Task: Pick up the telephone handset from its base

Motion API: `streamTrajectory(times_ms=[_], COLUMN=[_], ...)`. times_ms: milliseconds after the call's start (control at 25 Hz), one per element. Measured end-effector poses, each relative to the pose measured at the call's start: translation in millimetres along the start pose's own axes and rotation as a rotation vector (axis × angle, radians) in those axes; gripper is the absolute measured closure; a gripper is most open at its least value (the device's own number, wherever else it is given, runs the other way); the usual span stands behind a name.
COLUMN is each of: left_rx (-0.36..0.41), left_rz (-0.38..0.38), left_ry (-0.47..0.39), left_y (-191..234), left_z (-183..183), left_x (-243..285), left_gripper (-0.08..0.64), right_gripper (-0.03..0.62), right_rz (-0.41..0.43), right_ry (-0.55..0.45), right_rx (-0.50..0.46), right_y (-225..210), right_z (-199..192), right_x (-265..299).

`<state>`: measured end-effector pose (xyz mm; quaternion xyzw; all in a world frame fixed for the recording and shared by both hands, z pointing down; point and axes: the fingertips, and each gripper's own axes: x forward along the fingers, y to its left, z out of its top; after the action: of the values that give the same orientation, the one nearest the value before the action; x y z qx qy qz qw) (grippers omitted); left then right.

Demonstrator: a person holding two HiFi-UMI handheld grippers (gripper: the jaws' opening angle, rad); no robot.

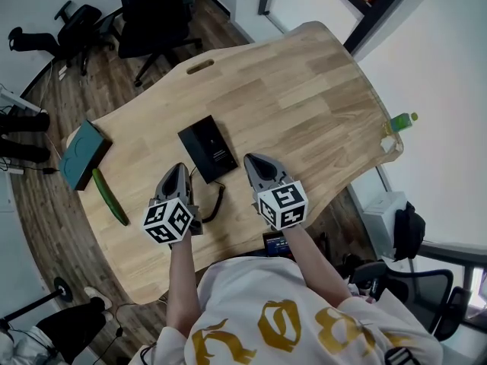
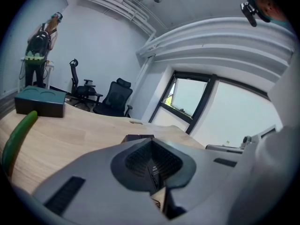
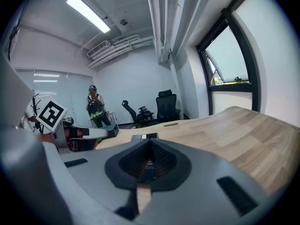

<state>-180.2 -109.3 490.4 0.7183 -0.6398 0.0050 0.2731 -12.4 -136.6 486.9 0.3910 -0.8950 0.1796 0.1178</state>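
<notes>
Head cam steep down; jaws cams skim table point(image 1: 304, 74).

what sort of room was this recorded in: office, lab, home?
Most likely an office or meeting room: a large wooden table with a black desk telephone on it, black swivel office chairs standing around on a wood floor, and a tall window beside the table.

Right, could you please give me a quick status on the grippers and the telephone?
Left gripper shut, empty. Right gripper shut, empty. Telephone on the table between their tips, not gripped. Cord trails between the grippers; nothing blocking.
</notes>
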Motion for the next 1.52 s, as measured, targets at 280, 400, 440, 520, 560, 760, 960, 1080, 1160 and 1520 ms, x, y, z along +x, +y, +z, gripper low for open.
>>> streamTrajectory(times_ms=[280,400,440,520,560,760,960,1080,1160,1520], left_rx=[-0.033,-0.025,-0.023,-0.029,-0.036,-0.069,-0.091,-0.096,-0.1,-0.122], left_rz=[-0.02,-0.008,-0.003,0.001,0.001,0.004,0.01,0.018,0.022,0.03], left_ry=[0.017,0.042,0.05,0.062,0.067,0.09,0.114,0.125,0.135,0.158], left_y=[-1,4,6,9,10,18,25,29,30,38], left_z=[-10,-17,-19,-23,-25,-35,-44,-48,-52,-65], left_x=[9,13,14,18,21,33,46,51,53,57], left_gripper=[0.554,0.554,0.554,0.554,0.554,0.553,0.553,0.552,0.552,0.552], right_gripper=[0.588,0.588,0.588,0.588,0.588,0.588,0.588,0.588,0.588,0.588], right_rz=[0.007,0.017,0.019,0.019,0.019,0.017,0.013,0.012,0.013,0.018], right_ry=[0.027,0.039,0.043,0.054,0.06,0.093,0.128,0.14,0.148,0.185], right_rx=[0.01,0.02,0.02,0.019,0.018,0.013,0.011,0.016,0.017,0.03], right_y=[-8,-8,-9,-10,-11,-19,-27,-31,-33,-37], right_z=[-7,-9,-10,-12,-14,-21,-31,-35,-37,-52], right_x=[8,13,14,18,19,28,37,41,43,51])
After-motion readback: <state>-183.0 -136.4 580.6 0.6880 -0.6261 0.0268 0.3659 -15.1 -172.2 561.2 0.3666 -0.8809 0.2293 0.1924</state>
